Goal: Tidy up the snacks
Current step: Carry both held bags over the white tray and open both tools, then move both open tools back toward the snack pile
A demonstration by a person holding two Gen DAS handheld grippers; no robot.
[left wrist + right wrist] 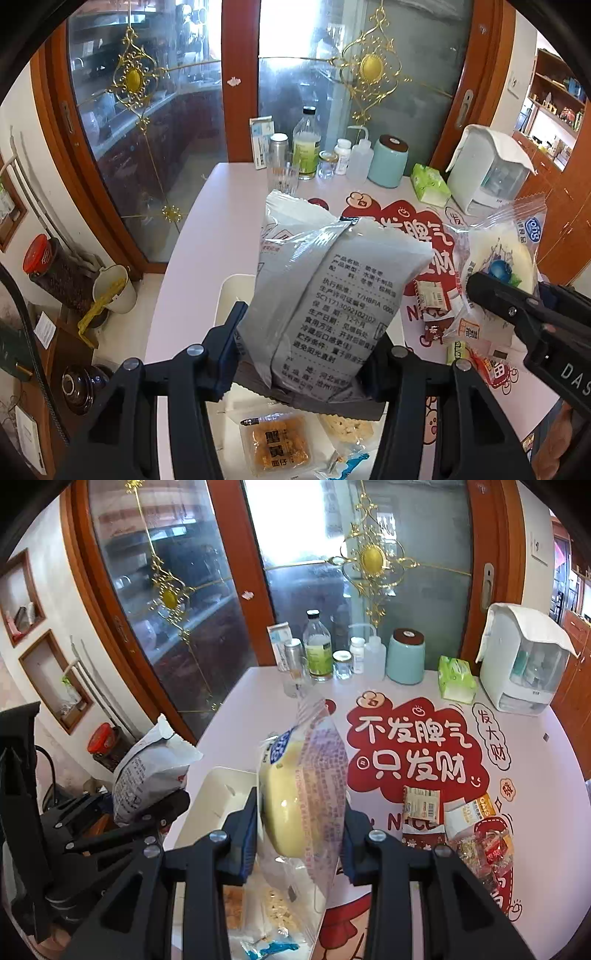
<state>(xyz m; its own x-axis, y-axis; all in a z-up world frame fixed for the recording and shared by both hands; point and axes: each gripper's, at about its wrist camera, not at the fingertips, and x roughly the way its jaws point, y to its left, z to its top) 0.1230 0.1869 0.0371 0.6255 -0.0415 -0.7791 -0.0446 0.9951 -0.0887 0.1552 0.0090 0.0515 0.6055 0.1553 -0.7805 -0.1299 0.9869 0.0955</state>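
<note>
The left gripper (306, 354) is clamped on a grey bag (325, 288), holding it upright above the white tray (231, 291). The right gripper (299, 834) is closed on a clear-wrapped bun (295, 805), also lifted, just right of the tray.

Judging by how things lie, the sorting is partly done. Two wrapped snacks already sit low in the left view, near the tray's close end: an orange pastry (275, 443) and a pale cookie pack (347, 428). Both lifted items are not yet set down. Several small packets (476, 830) lie loose on the tabletop (535, 775), right of the tray on the red print, so a fair share of the work looks left.

Much is hidden. The grey bag covers most of the tray in the left view, and the bun does the same in the right, so I cannot tell how full the tray is or whether the pastry and cookie pack lie inside it. The loose packets are too small and jumbled to count. The jars and bottles (317, 650) far behind the tray seem no part of the task.
</note>
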